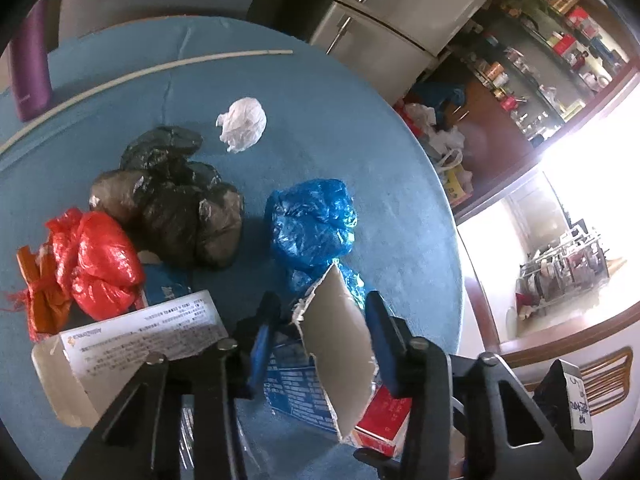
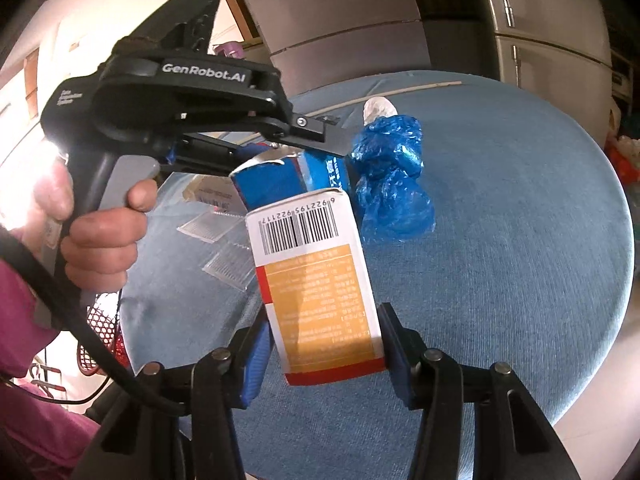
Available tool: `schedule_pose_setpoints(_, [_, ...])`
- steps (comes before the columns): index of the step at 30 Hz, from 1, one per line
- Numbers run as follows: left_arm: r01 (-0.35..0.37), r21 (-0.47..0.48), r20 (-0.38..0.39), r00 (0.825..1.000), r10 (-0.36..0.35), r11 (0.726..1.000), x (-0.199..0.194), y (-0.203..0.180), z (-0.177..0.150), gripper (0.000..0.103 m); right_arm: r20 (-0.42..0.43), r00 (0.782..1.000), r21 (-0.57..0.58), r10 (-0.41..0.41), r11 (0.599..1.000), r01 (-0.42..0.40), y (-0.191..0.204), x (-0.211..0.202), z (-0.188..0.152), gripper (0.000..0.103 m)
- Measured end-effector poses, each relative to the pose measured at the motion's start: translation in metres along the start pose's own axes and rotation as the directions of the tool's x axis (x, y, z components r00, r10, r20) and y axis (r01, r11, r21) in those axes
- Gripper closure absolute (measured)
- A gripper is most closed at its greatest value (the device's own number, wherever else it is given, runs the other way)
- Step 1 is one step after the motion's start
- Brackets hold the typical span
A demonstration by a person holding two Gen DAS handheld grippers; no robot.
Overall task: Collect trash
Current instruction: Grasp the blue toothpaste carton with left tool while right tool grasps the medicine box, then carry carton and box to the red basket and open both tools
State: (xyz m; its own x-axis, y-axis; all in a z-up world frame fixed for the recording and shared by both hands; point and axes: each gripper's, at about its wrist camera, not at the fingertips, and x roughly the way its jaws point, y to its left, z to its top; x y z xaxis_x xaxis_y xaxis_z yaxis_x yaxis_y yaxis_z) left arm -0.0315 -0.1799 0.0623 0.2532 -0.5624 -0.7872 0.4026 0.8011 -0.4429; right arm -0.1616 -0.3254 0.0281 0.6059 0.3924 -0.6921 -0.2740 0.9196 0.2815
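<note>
Left wrist view: left gripper pinched a torn blue carton, grey inside flap sticking up between the blue pads, long axis running 6 to 12. Red-and-white box poked out at 5 o'clock, just under the carton. On the blue table: blue plastic bag bunched up at 12 from the fingers, dark bag bundle at 10, red bag at 9 touching an orange net scrap, white paper wad further off at 12. Opened white box lay at 8, contents hidden.

Right wrist view: right gripper clamped the red-and-white box by its lower sides, held off the table, long axis roughly 6 to 12 and tipped a bit toward 11, barcode end pointing away. Top end met the blue carton, itself held by the left gripper coming in from 10. Blue bag sat at 1 o'clock, white wad behind it. Couldn't tell whether either box held anything.
</note>
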Motion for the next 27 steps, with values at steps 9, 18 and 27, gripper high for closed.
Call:
schedule_pose_setpoints(9, [-0.003,0.016,0.039,0.999,0.002,1.000,-0.019,-0.002,-0.004,0.089,0.015,1.000,0.024,-0.006,1.000,0.005,0.003,-0.006,-0.003,0.050])
schedule_pose_setpoints(18, [0.029,0.008,0.103,0.994,-0.030,1.000,-0.054,0.001,-0.010,0.090,0.042,0.999,0.038,-0.019,0.999,0.017,0.012,-0.015,0.001,0.050])
schedule_pose_setpoints(27, [0.008,-0.099,0.224,0.975,0.015,0.995,-0.137,0.030,-0.037,0.090,0.062,0.998,-0.040,0.021,0.999,-0.018,0.053,-0.022,0.015,0.050])
